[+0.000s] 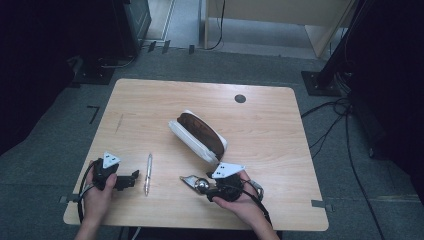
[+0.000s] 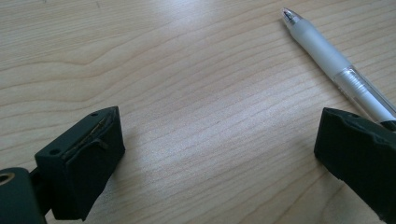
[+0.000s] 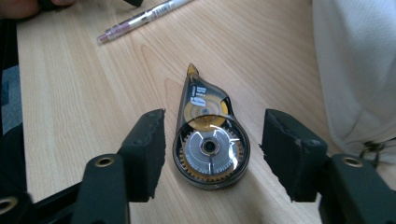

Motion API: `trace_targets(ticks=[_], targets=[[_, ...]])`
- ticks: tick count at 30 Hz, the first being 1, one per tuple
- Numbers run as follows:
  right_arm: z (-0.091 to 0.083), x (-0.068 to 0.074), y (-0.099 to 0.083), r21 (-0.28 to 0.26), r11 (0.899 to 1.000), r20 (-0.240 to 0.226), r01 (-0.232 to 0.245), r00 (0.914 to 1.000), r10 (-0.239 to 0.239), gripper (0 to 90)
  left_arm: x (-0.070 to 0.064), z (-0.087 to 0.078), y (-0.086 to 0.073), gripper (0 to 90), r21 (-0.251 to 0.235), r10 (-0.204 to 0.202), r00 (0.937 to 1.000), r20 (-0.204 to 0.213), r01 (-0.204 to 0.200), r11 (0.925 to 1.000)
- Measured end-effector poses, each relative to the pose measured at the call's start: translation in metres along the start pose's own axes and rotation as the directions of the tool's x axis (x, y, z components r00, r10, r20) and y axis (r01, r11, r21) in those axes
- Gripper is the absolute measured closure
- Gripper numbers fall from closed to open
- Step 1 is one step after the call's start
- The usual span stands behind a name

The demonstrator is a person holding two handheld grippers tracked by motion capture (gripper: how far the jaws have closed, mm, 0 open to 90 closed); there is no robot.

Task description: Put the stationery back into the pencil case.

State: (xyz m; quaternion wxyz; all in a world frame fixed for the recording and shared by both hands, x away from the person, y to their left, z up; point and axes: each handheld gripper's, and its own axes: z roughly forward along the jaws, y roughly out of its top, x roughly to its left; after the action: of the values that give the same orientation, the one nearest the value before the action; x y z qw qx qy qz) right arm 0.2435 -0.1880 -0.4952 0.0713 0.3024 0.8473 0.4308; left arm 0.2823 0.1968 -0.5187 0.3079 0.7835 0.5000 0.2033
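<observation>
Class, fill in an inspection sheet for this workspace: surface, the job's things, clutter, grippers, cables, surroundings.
Surface: light wooden table, round grommet.
Job's things: correction tape dispenser flat between the right gripper's jaws, untouched; pen beside the left gripper; open pencil case mid-table.
Clutter: nothing seen.
Grippers: left gripper open; right gripper open.
Cables: black floor cables on the right.
Surroundings: grey carpet, dark stands.

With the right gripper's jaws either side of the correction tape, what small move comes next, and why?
Probably close the right gripper on the correction tape: its jaws stand open on either side of the round body, which lies flat on the table, not yet gripped.
</observation>
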Motion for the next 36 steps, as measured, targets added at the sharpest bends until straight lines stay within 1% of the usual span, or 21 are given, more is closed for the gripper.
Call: trace_targets(ticks=[3,4,5,6,7,9,11,13,18,19,22,24,25,27,30,31,36], targets=[[0.006,-0.001,-0.003,0.019,1.000,-0.011,-0.012,0.9999,0.013,34.6,0.000,0.000,0.000,1.5,0.000,0.000,1.0000,0.000,0.000,1.0000],[0.009,-0.001,-0.005,0.024,1.000,-0.004,-0.006,1.0000,0.006,34.4,0.000,0.000,0.000,1.5,0.000,0.000,1.0000,0.000,0.000,1.0000],[0.011,0.000,-0.006,0.027,1.000,-0.005,0.001,1.0000,-0.001,34.2,0.000,0.000,0.000,1.6,0.000,0.000,1.0000,0.000,0.000,1.0000],[0.013,0.001,-0.006,0.029,1.000,-0.008,-0.001,1.0000,0.001,33.8,0.000,0.000,0.000,1.5,0.000,0.000,1.0000,0.000,0.000,1.0000],[0.016,0.002,-0.007,0.035,0.999,-0.002,0.013,0.9999,-0.013,33.7,0.000,0.000,0.000,1.5,0.000,0.000,1.0000,0.000,0.000,1.0000],[0.019,0.003,-0.008,0.049,0.999,0.022,0.017,0.9996,-0.018,33.5,0.000,0.000,0.000,1.6,0.000,0.002,1.0000,0.002,-0.002,1.0000],[0.022,0.003,-0.009,0.056,0.998,0.033,0.020,0.9992,-0.022,34.2,0.000,0.000,0.000,1.6,-0.001,0.002,1.0000,0.002,-0.002,1.0000],[0.023,0.003,-0.009,0.057,0.998,0.048,0.026,0.9984,-0.029,35.9,0.000,0.000,0.000,1.6,-0.001,0.002,1.0000,0.002,-0.002,1.0000],[0.024,0.005,-0.012,0.063,0.997,0.060,0.041,0.9972,-0.045,38.0,0.000,0.000,0.000,1.6,-0.002,0.003,1.0000,0.003,-0.003,1.0000],[0.024,0.005,-0.012,0.064,0.997,0.056,0.043,0.9974,-0.046,37.9,0.000,0.000,0.000,1.6,-0.002,0.003,1.0000,0.004,-0.003,1.0000],[0.025,0.006,-0.012,0.067,0.995,0.054,0.068,0.9960,-0.072,35.0,0.000,0.000,0.000,1.6,-0.002,0.004,1.0000,0.004,-0.004,1.0000],[0.026,0.007,-0.011,0.074,0.994,0.059,0.077,0.9950,-0.081,33.5,0.000,0.000,0.000,1.6,-0.002,0.004,1.0000,0.003,-0.004,1.0000],[0.026,0.006,-0.011,0.073,0.994,0.056,0.085,0.9944,-0.090,32.9,0.000,0.000,0.000,1.6,-0.002,0.004,1.0000,0.003,-0.004,1.0000],[0.027,0.006,-0.010,0.070,0.994,0.050,0.079,0.9953,-0.083,32.7,0.000,0.000,0.000,1.6,-0.001,0.004,1.0000,0.003,-0.004,1.0000],[0.030,0.007,-0.010,0.064,0.993,0.045,0.094,0.9943,-0.097,33.8,0.000,0.000,0.000,1.6,-0.001,0.004,1.0000,0.003,-0.004,1.0000],[0.030,0.008,-0.010,0.065,0.993,0.048,0.101,0.9934,-0.104,34.3,0.000,0.000,0.000,1.6,-0.001,0.004,1.0000,0.003,-0.004,1.0000],[0.031,0.009,-0.011,0.046,0.994,0.058,0.104,0.9927,-0.106,37.8,0.000,0.000,0.000,1.5,-0.001,0.004,1.0000,0.003,-0.004,1.0000]])
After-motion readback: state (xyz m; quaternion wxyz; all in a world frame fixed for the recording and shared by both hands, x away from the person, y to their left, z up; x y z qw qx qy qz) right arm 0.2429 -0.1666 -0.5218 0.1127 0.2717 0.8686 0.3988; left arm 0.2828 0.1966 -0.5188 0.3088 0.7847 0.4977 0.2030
